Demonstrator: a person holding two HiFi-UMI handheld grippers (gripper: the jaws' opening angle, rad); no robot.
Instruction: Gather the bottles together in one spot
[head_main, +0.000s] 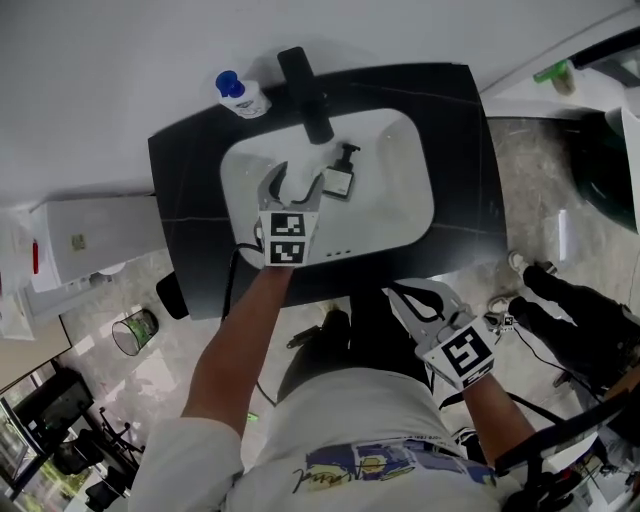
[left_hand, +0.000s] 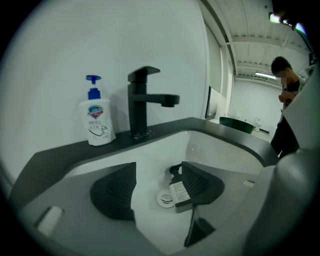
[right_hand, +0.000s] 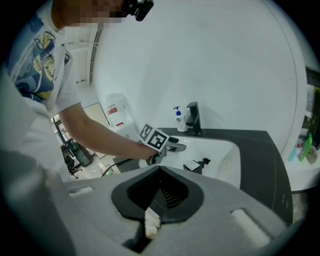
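left gripper (head_main: 297, 185) was held unclenched over the sink basin (head_main: 395, 195), jaws spread just beside the small dark pump bottle (head_main: 340, 178) lying by the drain, likely to be carried to the white soap bottle (head_main: 243, 97) stood beside the faucet (head_main: 305, 95). right gripper (right_hand: 159, 195) was held clenched on nothing, back from the sink.

place: washroom-style corner | evidence: white basin (head_main: 395, 180), black faucet (head_main: 306, 92), soap bottle (head_main: 242, 97) on dark counter (head_main: 190, 170)
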